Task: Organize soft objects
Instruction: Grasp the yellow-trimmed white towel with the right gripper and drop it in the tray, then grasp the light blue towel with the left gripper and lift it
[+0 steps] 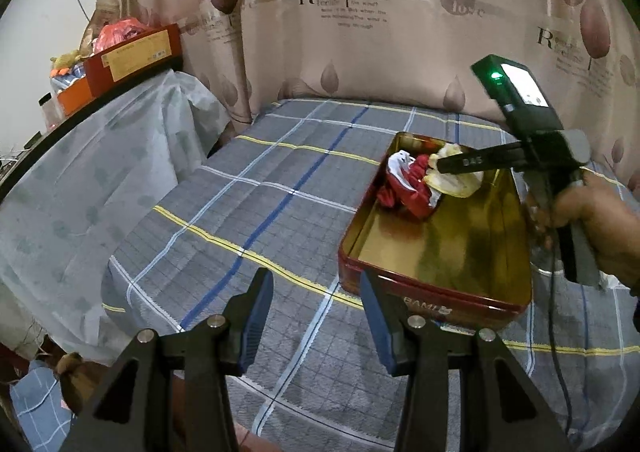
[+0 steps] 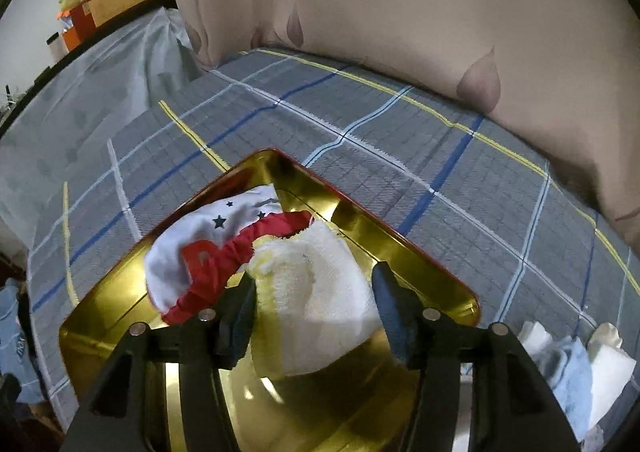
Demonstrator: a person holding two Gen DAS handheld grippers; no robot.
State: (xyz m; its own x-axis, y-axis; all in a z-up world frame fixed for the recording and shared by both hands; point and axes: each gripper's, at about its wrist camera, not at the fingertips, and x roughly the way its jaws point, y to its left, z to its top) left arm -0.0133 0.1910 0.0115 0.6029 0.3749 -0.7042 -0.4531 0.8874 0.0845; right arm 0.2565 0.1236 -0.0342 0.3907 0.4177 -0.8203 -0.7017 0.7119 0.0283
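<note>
The right gripper (image 2: pixel 314 306) reaches into the tin (image 2: pixel 360 219), its fingers spread on either side of a white towel (image 2: pixel 320 292) (whether the pads press it cannot be told). Touching the towel lies a red-and-white cloth (image 2: pixel 200 252), both at the tin's far end. The left gripper (image 1: pixel 316 316) hangs with fingers apart and nothing between them, over the plaid bed (image 1: pixel 260 191) just beside the tin's near wall (image 1: pixel 432 300). More folded cloths (image 2: pixel 576 364) lie on the bed, right of the tin.

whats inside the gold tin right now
Inside the tin: a red and white cloth and a pale towel at one end. Anything under them is hidden.
</note>
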